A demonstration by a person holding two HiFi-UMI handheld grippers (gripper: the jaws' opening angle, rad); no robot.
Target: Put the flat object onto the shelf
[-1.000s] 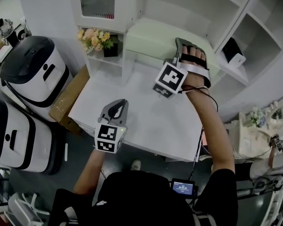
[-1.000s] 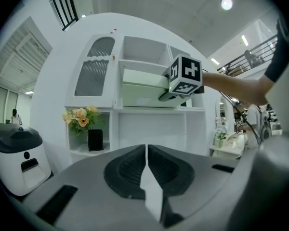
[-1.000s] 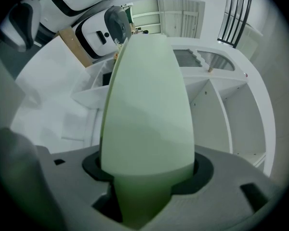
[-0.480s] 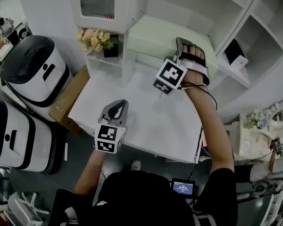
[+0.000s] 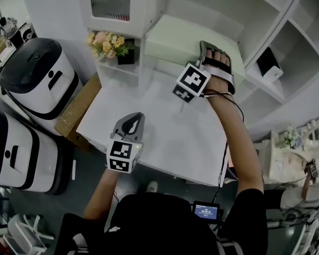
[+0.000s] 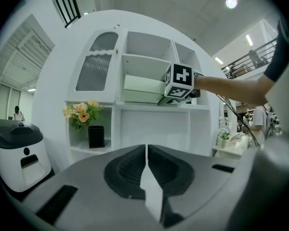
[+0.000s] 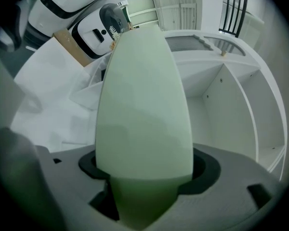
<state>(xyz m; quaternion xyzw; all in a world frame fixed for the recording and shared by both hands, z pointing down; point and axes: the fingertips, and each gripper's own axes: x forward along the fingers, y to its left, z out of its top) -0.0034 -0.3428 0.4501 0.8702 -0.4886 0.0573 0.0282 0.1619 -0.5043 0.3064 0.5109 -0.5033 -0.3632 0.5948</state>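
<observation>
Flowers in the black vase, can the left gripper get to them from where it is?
Probably yes. Only bare table lies between the left gripper and the open nook where the flowers stand. Its jaws are shut, so they must open first.

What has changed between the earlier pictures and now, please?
The right hand-held gripper has edged toward the shelf with the pale green flat object, and its jaws have just been opening, the object still between them. The left hand-held gripper stayed shut by the table.
</observation>
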